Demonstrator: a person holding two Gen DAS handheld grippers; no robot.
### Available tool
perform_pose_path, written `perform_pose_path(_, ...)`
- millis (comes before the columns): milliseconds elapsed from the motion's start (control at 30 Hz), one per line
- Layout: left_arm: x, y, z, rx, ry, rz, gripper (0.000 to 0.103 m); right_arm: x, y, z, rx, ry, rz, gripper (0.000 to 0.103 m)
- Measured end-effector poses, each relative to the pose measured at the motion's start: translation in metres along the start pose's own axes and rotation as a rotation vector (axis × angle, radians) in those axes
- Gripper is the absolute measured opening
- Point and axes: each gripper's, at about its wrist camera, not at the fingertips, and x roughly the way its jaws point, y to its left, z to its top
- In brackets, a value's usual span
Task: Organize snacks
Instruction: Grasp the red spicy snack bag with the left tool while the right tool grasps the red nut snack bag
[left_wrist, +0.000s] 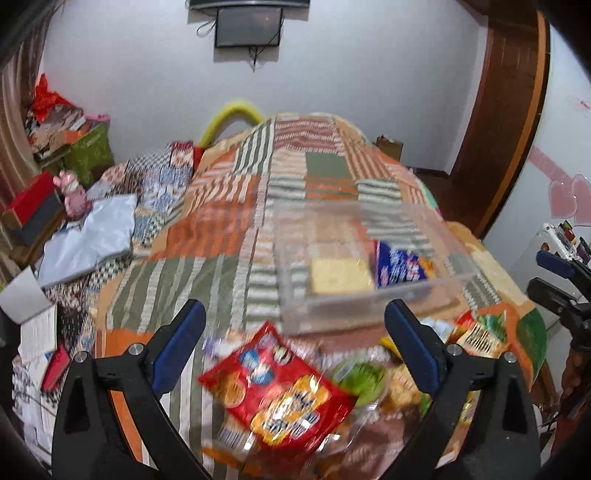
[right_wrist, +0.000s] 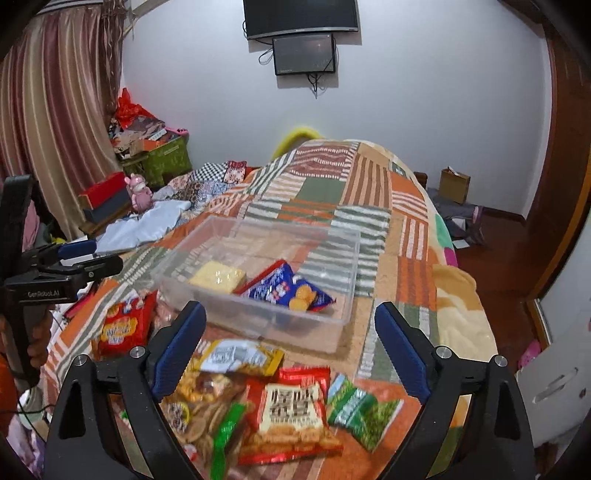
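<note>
A clear plastic box (right_wrist: 258, 221) stands on the patchwork quilt and holds a yellow packet (right_wrist: 218, 277) and a blue biscuit packet (right_wrist: 288, 288). My right gripper (right_wrist: 290, 314) is open above a pile of loose snacks in front of the box: a red packet with printed characters (right_wrist: 291, 410), a green packet (right_wrist: 362, 410), a yellow packet (right_wrist: 240, 356) and a clear bag of biscuits (right_wrist: 199, 402). My left gripper (left_wrist: 295, 314) is open too, with a blurred red packet (left_wrist: 280, 387) below and between its fingers, untouched by the pads. The box (left_wrist: 351, 314) lies just beyond it.
The quilt (right_wrist: 369, 184) covers a bed. At the left lie a white cloth (right_wrist: 147, 221), a pink toy (right_wrist: 138, 192) and stacked boxes (right_wrist: 162, 155). A screen (right_wrist: 304, 55) hangs on the far wall. A brown paper bag (right_wrist: 454, 184) stands on the floor at the right.
</note>
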Motion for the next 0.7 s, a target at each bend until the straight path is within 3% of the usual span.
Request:
perform_pose_path(433,0.052,0.012,-0.047,-0.049,0.152,0.024,0.098,0.035,-0.013,-0.055,0.063,0.165,0.023,0.092)
perform_pose_path(700,0.050,0.023,-0.060,-0.057,0.152,0.041,0.099,0.044,-0.009,-0.070,0.052,0.205,0.057,0.091)
